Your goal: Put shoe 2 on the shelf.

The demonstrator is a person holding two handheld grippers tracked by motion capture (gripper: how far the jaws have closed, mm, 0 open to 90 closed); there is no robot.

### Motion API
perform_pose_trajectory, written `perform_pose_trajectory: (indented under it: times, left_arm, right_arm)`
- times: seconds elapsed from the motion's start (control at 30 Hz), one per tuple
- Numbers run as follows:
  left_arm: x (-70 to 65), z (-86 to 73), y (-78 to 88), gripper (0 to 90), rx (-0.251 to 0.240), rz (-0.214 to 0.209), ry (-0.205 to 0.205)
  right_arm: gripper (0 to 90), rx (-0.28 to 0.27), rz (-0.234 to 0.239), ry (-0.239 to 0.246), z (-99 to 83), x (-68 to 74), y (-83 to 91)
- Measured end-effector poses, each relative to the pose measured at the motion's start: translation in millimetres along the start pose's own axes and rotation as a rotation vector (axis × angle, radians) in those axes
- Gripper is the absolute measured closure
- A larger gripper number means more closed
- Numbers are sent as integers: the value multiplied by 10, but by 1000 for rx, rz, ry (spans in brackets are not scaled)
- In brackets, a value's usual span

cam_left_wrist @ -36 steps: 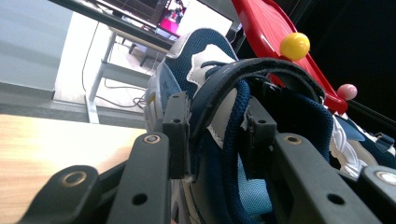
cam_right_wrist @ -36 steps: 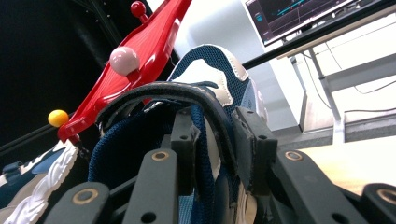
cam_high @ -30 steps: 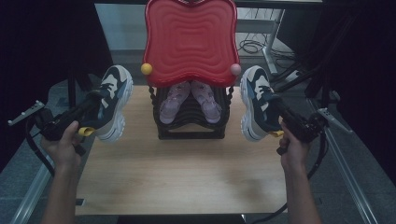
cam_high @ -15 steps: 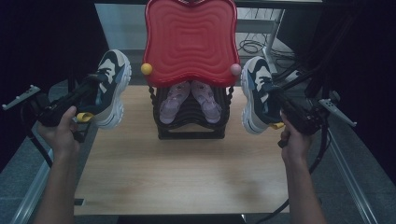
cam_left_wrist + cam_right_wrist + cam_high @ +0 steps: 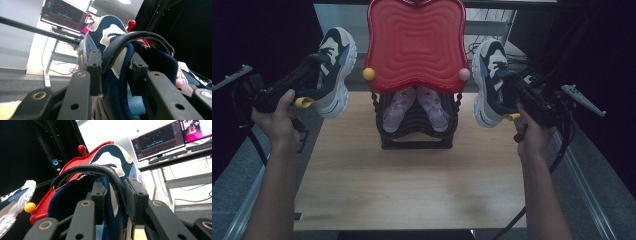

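Two navy-and-white sneakers held off the table (image 5: 412,195), one either side of the red-topped rack (image 5: 415,45): left sneaker (image 5: 332,70) beside its yellow knob, right sneaker (image 5: 491,80) beside its pink knob. Left gripper (image 5: 115,72) clamped on the left sneaker's collar, right gripper (image 5: 115,195) likewise on the right sneaker's. Pink shoes (image 5: 414,107) tucked under the rack's top.

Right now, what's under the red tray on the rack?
Under the red tray, a pair of pink shoes sits on the black rack, toes forward. Their heels and the rack's back are covered by the tray.
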State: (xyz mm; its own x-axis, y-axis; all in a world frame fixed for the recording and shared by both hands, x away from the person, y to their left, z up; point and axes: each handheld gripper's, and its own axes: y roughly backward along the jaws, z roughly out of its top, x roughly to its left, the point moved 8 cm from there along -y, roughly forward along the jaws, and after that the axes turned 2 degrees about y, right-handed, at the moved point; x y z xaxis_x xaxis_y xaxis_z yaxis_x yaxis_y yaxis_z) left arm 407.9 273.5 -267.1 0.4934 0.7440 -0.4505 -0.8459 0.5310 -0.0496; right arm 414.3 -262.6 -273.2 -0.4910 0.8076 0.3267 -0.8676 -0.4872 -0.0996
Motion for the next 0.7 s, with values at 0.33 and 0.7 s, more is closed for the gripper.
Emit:
perform_pose_trajectory:
  times: [0.33,0.7]
  left_arm:
    - [-301,190,-178,680,8,-46,-12]
    - [-479,279,-481,680,21,-64,-15]
  right_arm:
    - [698,-7,31,31,306,269,-113]
    - [698,4,76,20,461,492,-379]
